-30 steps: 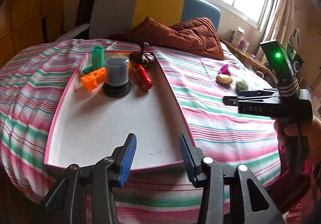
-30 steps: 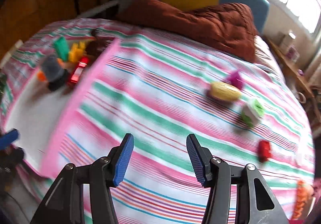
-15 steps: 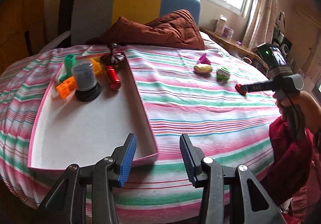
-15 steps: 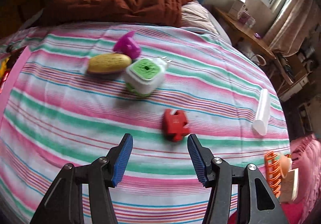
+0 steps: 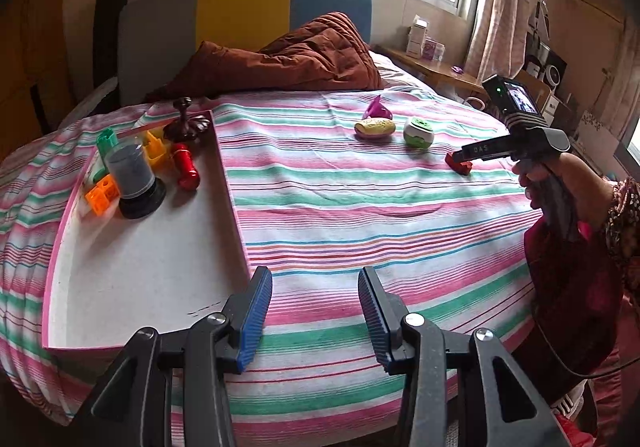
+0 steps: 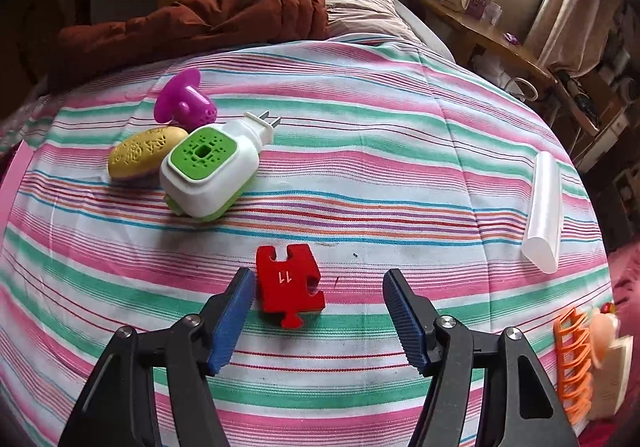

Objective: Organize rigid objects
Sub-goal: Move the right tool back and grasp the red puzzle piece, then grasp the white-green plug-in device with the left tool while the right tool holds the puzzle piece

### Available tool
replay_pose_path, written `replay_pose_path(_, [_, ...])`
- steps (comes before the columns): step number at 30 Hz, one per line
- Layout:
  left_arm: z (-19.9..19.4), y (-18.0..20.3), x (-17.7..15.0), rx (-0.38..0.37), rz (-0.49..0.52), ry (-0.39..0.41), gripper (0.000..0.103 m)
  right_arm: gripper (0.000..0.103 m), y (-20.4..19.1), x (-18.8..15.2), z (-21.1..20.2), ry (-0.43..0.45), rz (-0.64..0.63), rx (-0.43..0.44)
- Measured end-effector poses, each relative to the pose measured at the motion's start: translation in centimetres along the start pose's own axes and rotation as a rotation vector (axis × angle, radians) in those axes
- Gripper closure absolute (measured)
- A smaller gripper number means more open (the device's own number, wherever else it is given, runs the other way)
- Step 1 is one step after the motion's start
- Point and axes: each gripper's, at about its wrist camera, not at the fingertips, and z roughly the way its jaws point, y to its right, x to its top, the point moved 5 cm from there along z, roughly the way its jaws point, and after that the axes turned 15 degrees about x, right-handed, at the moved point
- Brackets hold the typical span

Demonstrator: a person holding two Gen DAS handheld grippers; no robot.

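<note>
A red puzzle piece point(image 6: 290, 289) marked 11 lies on the striped bedspread, between the open fingers of my right gripper point(image 6: 318, 321), close to the left finger. It also shows in the left wrist view point(image 5: 460, 165) under the right gripper point(image 5: 466, 153). Beyond it lie a white and green plug-in device point(image 6: 208, 171), a yellow oval object point(image 6: 144, 157) and a purple funnel-shaped piece point(image 6: 186, 101). My left gripper point(image 5: 314, 319) is open and empty over the bed by the pink-rimmed white tray point(image 5: 132, 271), which holds several toys at its far end.
A white tube point(image 6: 544, 207) lies to the right on the bed. An orange hair clip point(image 6: 574, 363) sits at the right edge. A brown quilt point(image 5: 288, 63) is piled at the headboard. A bedside table point(image 5: 436, 69) stands at the back right.
My right gripper has moved forward and down onto the red puzzle piece, which now sits between its fingers. My left gripper's view has swung right, away from the tray.
</note>
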Motion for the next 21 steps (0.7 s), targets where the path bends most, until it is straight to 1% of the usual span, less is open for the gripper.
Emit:
replay_pose_path(1, [0.2,0.3,0.1,-0.003,0.001,-0.004,0.058,0.039,-0.1,-0.1,0.3,-0.016,-0.003,0.010])
replay_pose_path(3, [0.5,0.9,0.5,-0.011,0.000,-0.009,0.058,0.058,-0.5,-0.3,1.0,-0.048,-0.013,0.027])
replay_pose_path(6, [0.7,2.3,1.3,-0.029,0.014,-0.005,0.058,0.071,-1.1,-0.2,1.3,-0.055,-0.026,0.051])
replay_pose_path(11, [1.2,5.2,3.1,-0.067,0.042,0.005,0.058,0.071,-0.5,-0.4,1.1,-0.061,0.015,0.075])
replay_pose_path(16, [2.9,8.5,5.3,-0.088,0.065,0.000,0.058,0.071,1.2,-0.6,0.9,-0.064,0.054,-0.011])
replay_pose_path(19, [4.3,10.7,6.9,-0.064,0.109,0.002,0.058,0.071,1.8,-0.6,0.8,-0.063,0.087,-0.004])
replay_pose_path(21, [5.1,12.2,8.2,-0.065,0.133,0.007,0.057,0.071,2.3,-0.6,0.7,-0.064,0.094,-0.024])
